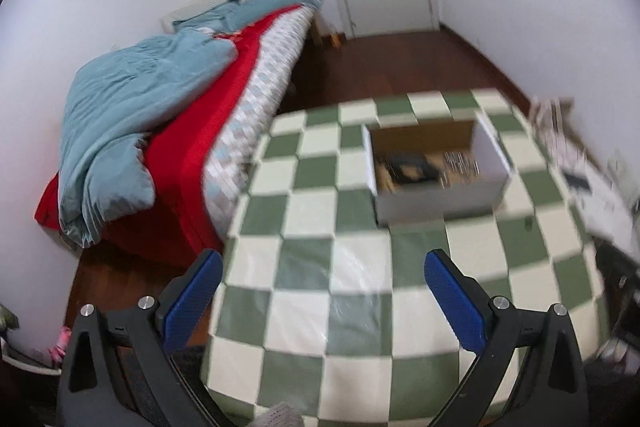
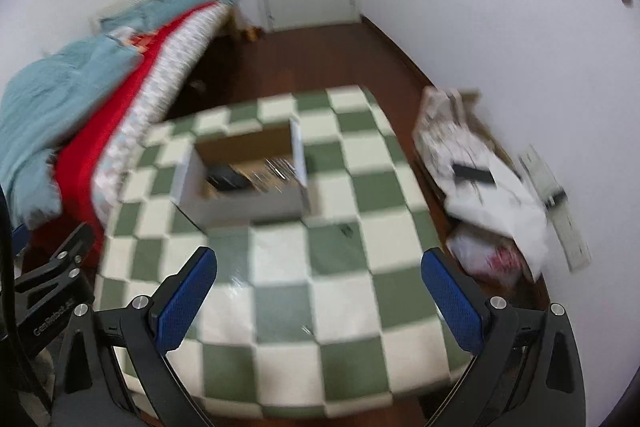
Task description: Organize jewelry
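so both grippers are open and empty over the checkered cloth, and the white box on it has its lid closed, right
Not quite. The white box is open, not closed: the left wrist view looks straight into it, showing dark, blurred contents inside. The rest holds: the left gripper and right gripper are both open and empty over the checkered cloth.

Left gripper (image 1: 322, 267) and right gripper (image 2: 318, 265) both hang with jaws spread wide, gripping nothing.
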